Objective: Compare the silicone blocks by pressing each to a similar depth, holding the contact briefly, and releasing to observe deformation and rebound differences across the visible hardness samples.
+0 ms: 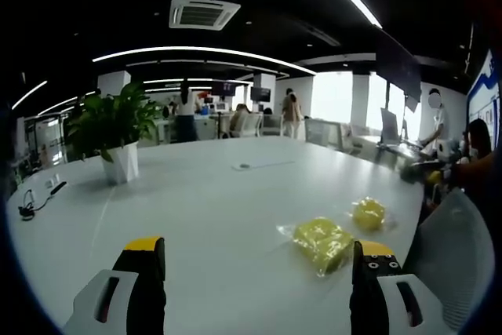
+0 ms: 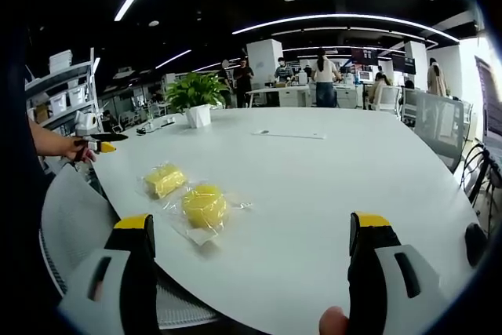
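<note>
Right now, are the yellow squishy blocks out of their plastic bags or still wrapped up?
Still wrapped. Clear plastic shows around the squarer yellow block and the rounder yellow block, lying apart on the white table. Neither gripper touches them.

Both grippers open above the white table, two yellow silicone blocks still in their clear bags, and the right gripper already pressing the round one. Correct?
Not quite. In the right gripper view the right gripper hangs open short of the round yellow silicone block in its clear bag, touching nothing. The rest holds: left gripper open, squarish yellow bagged block on the white table.

right gripper (image 2: 255,245): jaws apart, empty | two bagged yellow blocks (image 2: 205,205) on white table (image 2: 329,186)
</note>
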### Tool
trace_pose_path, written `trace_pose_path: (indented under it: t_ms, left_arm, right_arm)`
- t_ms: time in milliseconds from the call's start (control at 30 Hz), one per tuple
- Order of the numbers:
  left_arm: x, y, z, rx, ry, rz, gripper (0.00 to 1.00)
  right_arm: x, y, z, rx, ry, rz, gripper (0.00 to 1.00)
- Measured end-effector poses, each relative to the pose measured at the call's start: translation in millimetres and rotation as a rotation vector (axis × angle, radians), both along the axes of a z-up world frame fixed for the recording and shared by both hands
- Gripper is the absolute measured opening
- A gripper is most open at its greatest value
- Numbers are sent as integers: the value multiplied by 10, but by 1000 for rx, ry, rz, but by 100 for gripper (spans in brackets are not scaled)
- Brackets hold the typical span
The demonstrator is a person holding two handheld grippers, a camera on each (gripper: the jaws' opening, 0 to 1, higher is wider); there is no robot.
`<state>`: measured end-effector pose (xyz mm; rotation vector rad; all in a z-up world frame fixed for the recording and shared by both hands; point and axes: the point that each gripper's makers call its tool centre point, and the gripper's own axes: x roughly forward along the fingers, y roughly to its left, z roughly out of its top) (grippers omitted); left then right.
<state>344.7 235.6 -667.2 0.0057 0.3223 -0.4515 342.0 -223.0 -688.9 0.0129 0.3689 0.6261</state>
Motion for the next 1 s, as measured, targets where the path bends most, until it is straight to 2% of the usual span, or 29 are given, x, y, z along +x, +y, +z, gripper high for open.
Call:
trace_pose_path:
  t_ms: [233,333,433,600,833,1000]
  left_arm:
    - [28,31,26,-14,-21,7,100]
    - [20,85,8,-13,-21,-2,100]
    - [-18,179,65,-9,-30,-9,100]
    - [-74,287,99,-32,-39,21,100]
    - [-95,205,109,-36,-54,30,100]
    - [-150,129,53,-30,-40,16,100]
  right_arm:
    - [-46,71,20,-16,-17,16,97]
    - [-61,108,11,-31,-28,12,97]
    - [-107,152,26,-49,-39,10,97]
    - [-124,161,-13,-55,-35,5,97]
    - [-39,154,87,-41,-55,3,97]
    - [-24,131,89,-44,-55,-2,97]
